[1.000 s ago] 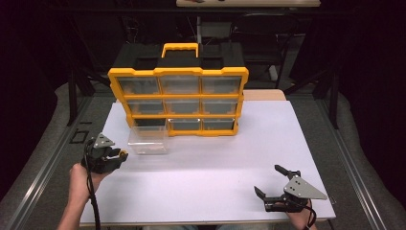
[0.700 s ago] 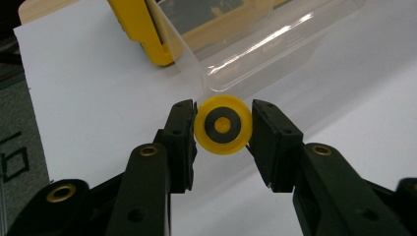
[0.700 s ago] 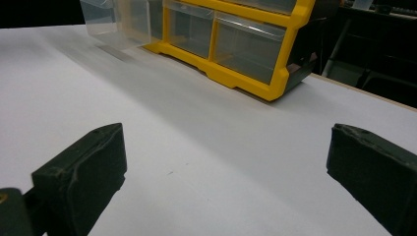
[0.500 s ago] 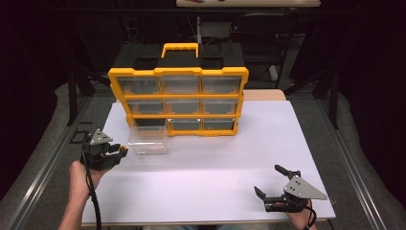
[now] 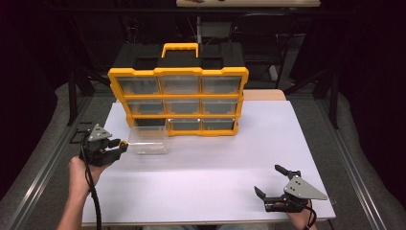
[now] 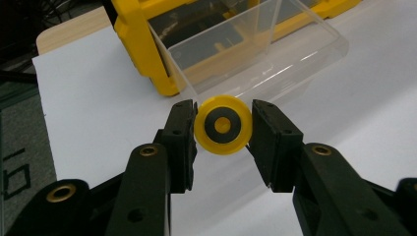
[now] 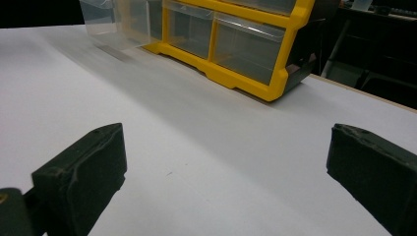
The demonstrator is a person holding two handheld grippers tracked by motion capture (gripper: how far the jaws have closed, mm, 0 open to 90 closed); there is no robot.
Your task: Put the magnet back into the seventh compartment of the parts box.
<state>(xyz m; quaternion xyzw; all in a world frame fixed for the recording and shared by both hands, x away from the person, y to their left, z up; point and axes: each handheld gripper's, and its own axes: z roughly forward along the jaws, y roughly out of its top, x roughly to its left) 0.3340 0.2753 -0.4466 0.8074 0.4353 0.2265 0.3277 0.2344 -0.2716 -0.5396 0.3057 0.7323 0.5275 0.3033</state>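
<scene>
- Left gripper (image 5: 114, 147) sits at the left side of the white table (image 5: 215, 191), held in the person's left hand (image 5: 81, 170); its jaws are pinching a small yellow disc (image 6: 223, 125).
- In the left gripper view the disc stands on edge between the two black pads (image 6: 183, 129), facing the camera — yellow rim, dark ring, yellow centre dot. Pads press it from both sides.
- The disc also shows in the high view as a tiny yellow spot at the jaw tips (image 5: 123, 143), just beside the left wall of the clear plastic drawer (image 5: 148, 141).
- Clear drawer is out of the cabinet, resting on the table right in front of the cabinet's bottom-left slot; in the left gripper view its open top and near corner are just behind the disc (image 6: 255, 54). Can't tell if disc and drawer wall touch.
- Yellow-and-black organiser cabinet (image 5: 178, 98) stands upright at the table's far side, three rows of three drawer bays, yellow carry handle on top; bottom-left bay is dark and open.
- Right gripper (image 5: 273, 184) rests low near the table's front right corner, well apart from drawer and cabinet — jaws spread wide, nothing between them.
- Right gripper view: both black pads (image 7: 86, 169) far apart over bare white table, cabinet (image 7: 246, 44) across the table ahead.
- Black cable (image 5: 93, 201) trails from the left gripper back along the forearm.
</scene>
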